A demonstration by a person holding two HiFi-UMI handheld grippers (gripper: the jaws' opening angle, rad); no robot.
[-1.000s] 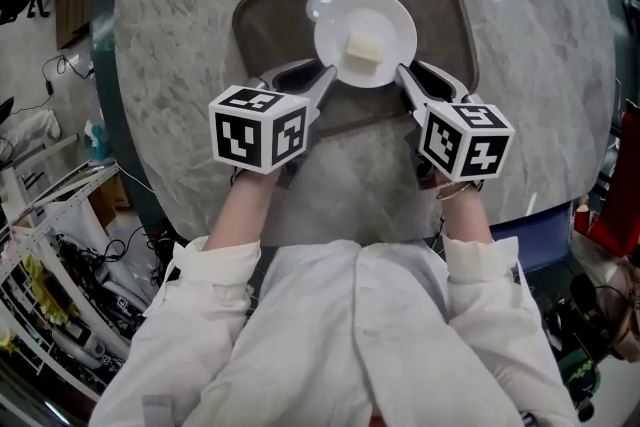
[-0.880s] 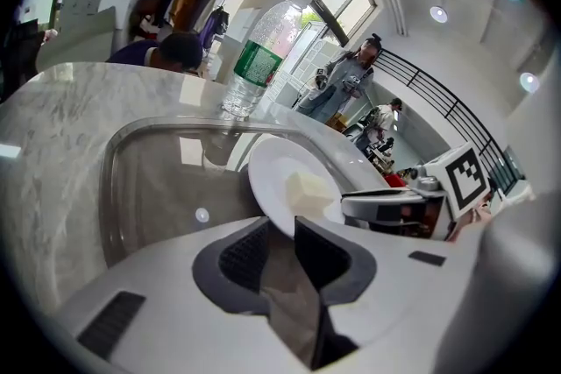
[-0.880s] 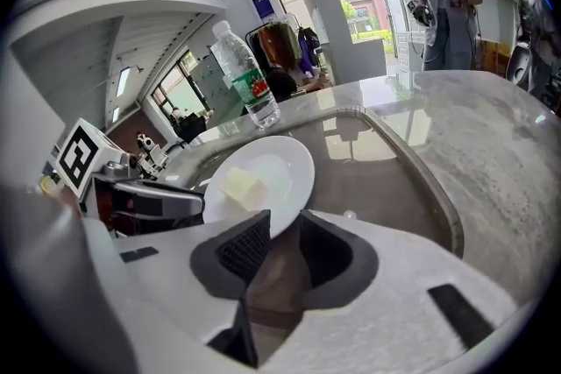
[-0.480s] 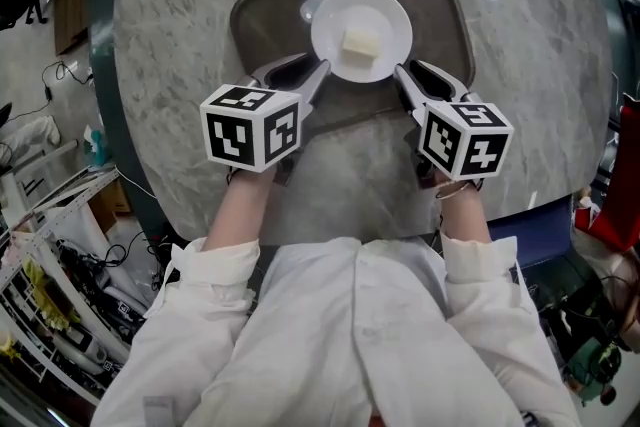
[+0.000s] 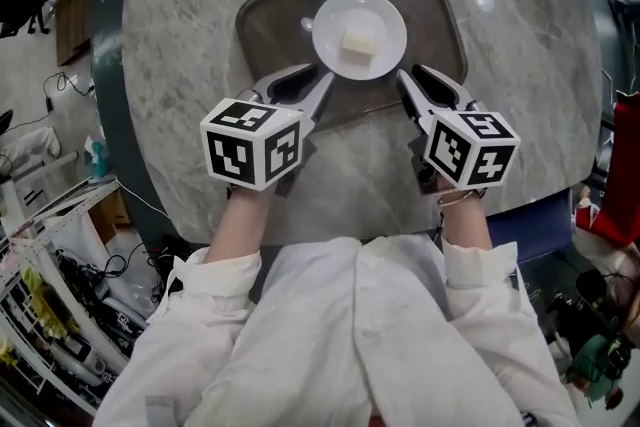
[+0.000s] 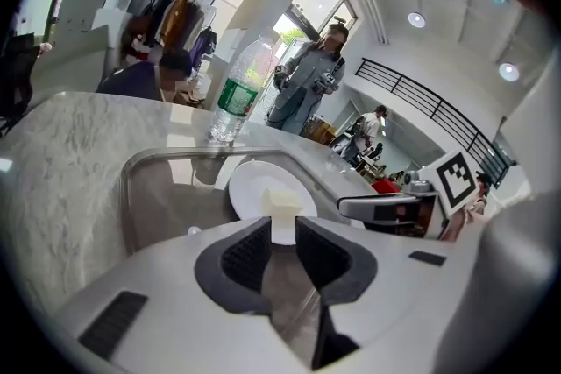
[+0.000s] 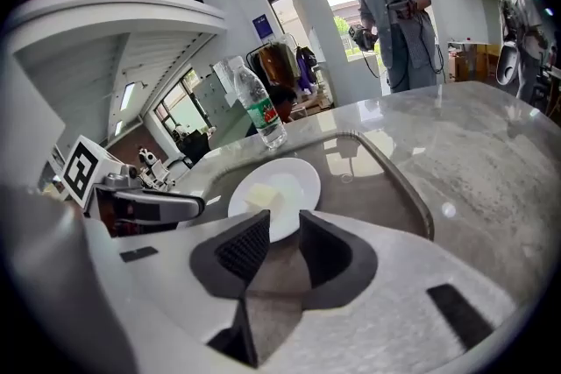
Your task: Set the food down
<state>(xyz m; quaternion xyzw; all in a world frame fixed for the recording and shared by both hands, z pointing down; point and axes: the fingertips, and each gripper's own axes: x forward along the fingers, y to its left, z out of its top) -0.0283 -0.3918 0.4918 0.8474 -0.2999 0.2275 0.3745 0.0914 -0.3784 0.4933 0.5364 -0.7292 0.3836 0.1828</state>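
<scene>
Bearing a brown tray [image 5: 265, 25] at its middle, the marble desk [image 5: 170, 65] is the landing place. The white plate [image 5: 335, 15] lies within the tray, on it or just above; which cannot be told. The left tool [image 5: 324, 74] and right tool [image 5: 401, 76] each have jaws drawn close on the plate's near rim, one at each side. The pale food [image 5: 360, 43] block sits at the plate's centre. To do this well, both tools should probably lower together, holding the plate level so the block does not slide, and loosen only once the plate rests flat.
</scene>
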